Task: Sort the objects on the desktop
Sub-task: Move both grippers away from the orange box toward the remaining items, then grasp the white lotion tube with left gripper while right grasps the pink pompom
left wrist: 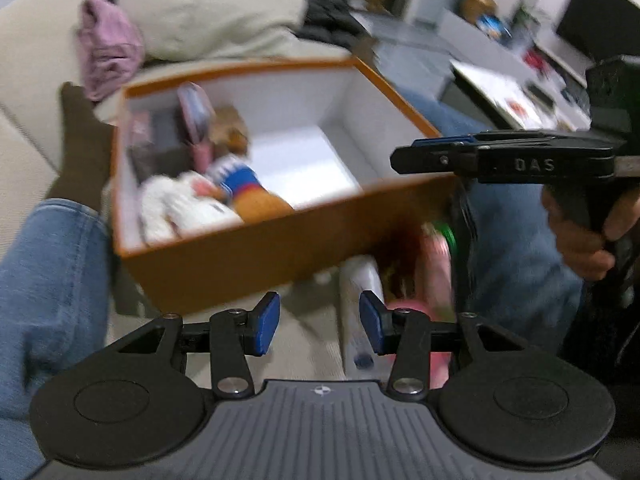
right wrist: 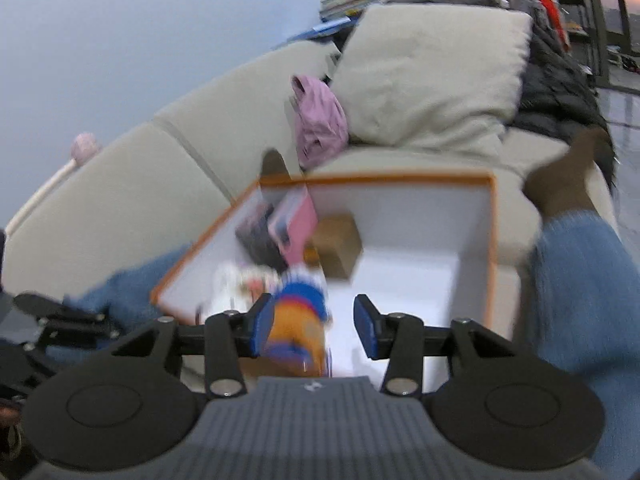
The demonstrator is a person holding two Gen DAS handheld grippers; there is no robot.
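An orange box with a white inside rests on the sofa between a person's legs; it also shows in the right wrist view. Inside lie a white plush toy, an orange and blue toy, a pink case and a dark booklet. My left gripper is open and empty, low in front of the box, near a white tube and a pink item. My right gripper is open above the box, over the orange and blue toy; from the side its fingers look together.
Beige sofa cushions and a pink cloth lie behind the box. A leg in jeans is at the left, another leg at the right. A cluttered white table stands far right.
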